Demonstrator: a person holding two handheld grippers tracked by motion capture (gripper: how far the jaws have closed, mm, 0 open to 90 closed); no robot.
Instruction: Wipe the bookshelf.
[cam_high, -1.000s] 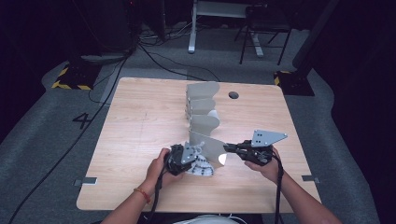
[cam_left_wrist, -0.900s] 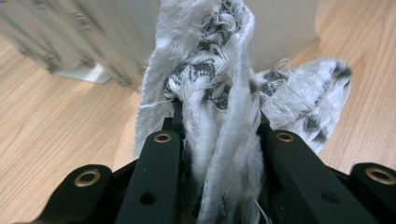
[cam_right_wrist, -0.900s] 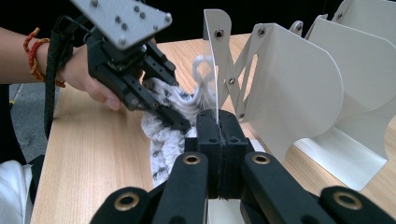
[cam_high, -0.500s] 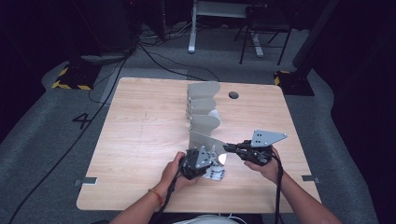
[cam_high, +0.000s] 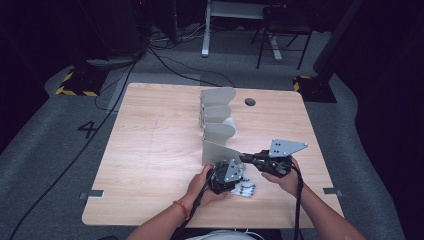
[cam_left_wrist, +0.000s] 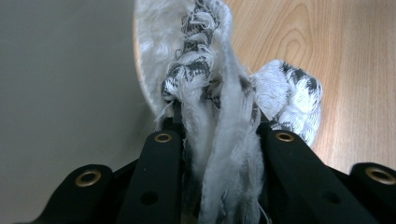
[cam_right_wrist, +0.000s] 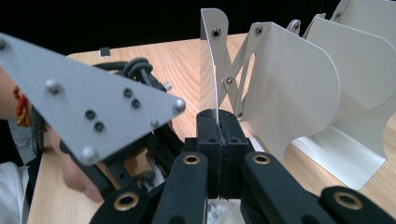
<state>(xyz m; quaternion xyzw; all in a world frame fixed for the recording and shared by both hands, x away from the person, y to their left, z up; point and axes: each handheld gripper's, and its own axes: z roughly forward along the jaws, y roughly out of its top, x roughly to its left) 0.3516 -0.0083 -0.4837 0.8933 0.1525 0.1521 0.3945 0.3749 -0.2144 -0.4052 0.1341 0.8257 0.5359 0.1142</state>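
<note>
Frayed grey-and-white cloth (cam_left_wrist: 219, 107) clamped in left hand-held gripper (cam_high: 226, 176), lower centre of table (cam_high: 150, 150).
Right hand-held gripper (cam_right_wrist: 218, 122) pinches the white metal divider rack's (cam_right_wrist: 289, 79) thin front plate; tugging could tip it, or snag the cloth.

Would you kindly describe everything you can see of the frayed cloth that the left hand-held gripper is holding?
The cloth is a soft woven piece, white with grey-black flecks, its edges frayed into loose threads. It is bunched and folded, clamped between the jaws of the left hand-held gripper, with a lump spilling out to one side over the wooden table. It sits right beside the nearest panel of the white divider rack. In the high view some of it shows on the table below the gripper.
</note>
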